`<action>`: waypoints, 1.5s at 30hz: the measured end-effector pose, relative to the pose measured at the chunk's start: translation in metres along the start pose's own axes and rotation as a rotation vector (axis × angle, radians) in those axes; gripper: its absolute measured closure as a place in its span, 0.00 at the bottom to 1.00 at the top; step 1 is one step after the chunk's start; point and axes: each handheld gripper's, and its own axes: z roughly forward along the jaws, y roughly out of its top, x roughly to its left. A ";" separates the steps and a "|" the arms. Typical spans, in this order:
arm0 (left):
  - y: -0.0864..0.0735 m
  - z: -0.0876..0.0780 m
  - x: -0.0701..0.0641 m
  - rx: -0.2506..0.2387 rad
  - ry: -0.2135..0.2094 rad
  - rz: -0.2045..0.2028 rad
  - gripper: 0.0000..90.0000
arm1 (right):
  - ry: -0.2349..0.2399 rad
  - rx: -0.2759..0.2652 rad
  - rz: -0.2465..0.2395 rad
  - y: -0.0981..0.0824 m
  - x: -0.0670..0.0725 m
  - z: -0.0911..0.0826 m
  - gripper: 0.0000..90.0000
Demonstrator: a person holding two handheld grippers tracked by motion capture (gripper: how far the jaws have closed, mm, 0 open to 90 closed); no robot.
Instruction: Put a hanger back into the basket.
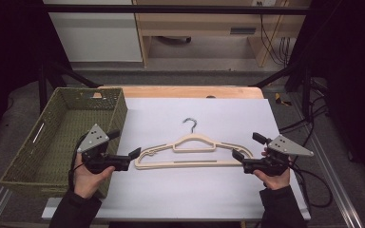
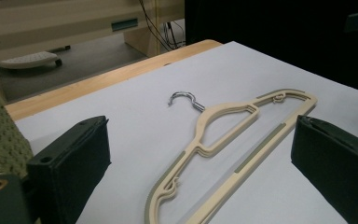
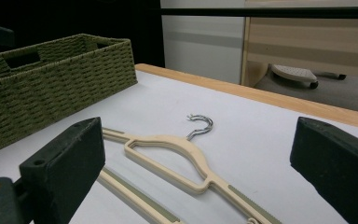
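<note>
With both my left gripper (image 1: 135, 153) and right gripper (image 1: 237, 155) gaping empty at either end of the flat cream plastic hanger (image 1: 193, 151), I judge closing on its tips comes next.

Matt plastic hanger (image 1: 195, 153), woven basket (image 1: 66, 133)

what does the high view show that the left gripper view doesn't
High view alone: both hands with the left gripper and right gripper at opposite ends of the hanger, both open, and the inside of the green woven basket, which holds nothing. Left gripper view alone: a white footed base on the floor beyond the table. Shared: the cream hanger lying flat on the white sheet, its metal hook pointing away.
</note>
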 end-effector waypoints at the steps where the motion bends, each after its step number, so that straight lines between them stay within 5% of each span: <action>1: 0.001 0.003 -0.001 0.004 -0.002 0.005 0.05 | 0.001 0.000 0.002 0.000 0.000 0.000 0.04; 11: 0.010 0.047 -0.012 0.085 -0.058 0.023 0.08 | 0.006 0.018 -0.005 -0.001 0.000 0.003 0.05; 20: 0.008 0.088 -0.009 0.161 -0.056 0.007 0.12 | 0.015 0.022 -0.005 -0.002 -0.001 0.005 0.05; 27: -0.004 0.119 0.001 0.253 -0.044 -0.014 0.18 | 0.020 0.026 -0.007 -0.002 -0.001 0.007 0.06; 39: -0.036 0.172 0.011 0.433 -0.031 0.035 0.39 | 0.034 0.044 -0.012 -0.005 0.000 0.012 0.07; 45: -0.046 0.180 0.018 0.472 -0.034 0.038 0.49 | 0.041 0.051 -0.015 -0.006 0.001 0.014 0.07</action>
